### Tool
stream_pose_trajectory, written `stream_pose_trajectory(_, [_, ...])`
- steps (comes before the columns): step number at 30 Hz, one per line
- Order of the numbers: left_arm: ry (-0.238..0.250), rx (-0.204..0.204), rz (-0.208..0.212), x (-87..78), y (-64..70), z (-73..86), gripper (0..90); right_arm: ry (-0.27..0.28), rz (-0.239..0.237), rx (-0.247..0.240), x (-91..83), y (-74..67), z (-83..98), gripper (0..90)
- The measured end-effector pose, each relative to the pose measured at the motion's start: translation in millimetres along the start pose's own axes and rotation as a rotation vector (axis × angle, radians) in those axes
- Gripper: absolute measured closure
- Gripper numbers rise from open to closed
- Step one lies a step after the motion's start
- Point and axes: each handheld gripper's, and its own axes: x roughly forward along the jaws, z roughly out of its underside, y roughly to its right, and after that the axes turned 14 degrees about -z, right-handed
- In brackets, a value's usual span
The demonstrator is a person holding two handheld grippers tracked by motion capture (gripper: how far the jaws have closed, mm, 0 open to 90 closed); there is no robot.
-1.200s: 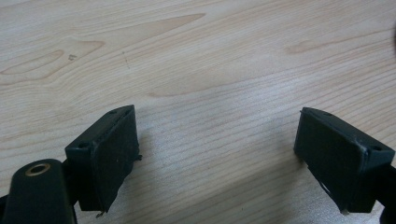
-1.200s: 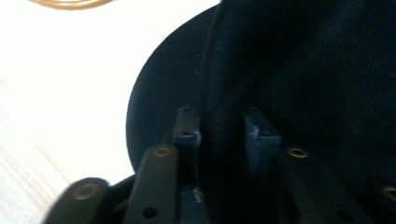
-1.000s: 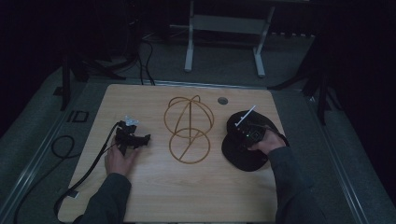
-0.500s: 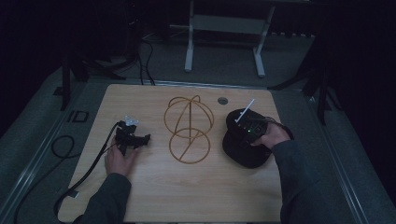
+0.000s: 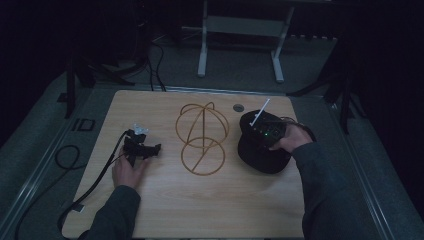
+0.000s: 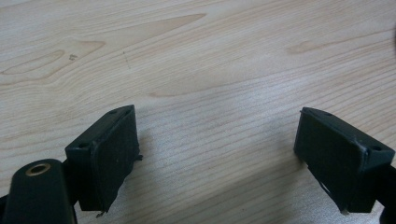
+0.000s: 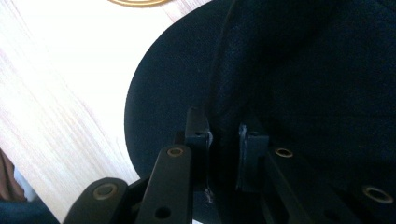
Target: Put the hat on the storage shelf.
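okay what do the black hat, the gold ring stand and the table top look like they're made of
The black brimmed hat looks like matte felt or woven cloth: a fine fuzzy grain shows. The right gripper pinches it near the brim. The gold ring-shaped wire stand seems thin metal rod with a brass-like finish. The pale table top looks like wood or wood-look laminate, with clear grain lines.

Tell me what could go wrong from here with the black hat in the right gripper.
1. The right gripper pinches only a thin fold of the black hat near its brim; the fabric might slip out as it is lifted.
2. The gold wire stand sits close beside the hat; a swinging brim could knock it over.
3. The left gripper rests open on the table, apart from the stand, so nothing steadies it.
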Motion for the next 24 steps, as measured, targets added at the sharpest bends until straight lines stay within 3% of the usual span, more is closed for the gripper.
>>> stream_pose_trajectory(12, [-0.002,0.001,0.0,-0.1,-0.2,-0.1,13.4,-0.007,0.029,-0.031,-23.0,-5.4,-7.9,78.7])
stream_pose_trajectory(24, [-0.002,0.001,0.0,-0.1,-0.1,-0.1,13.4,-0.039,0.022,-0.067,-36.0,-11.1,-20.0,78.6])
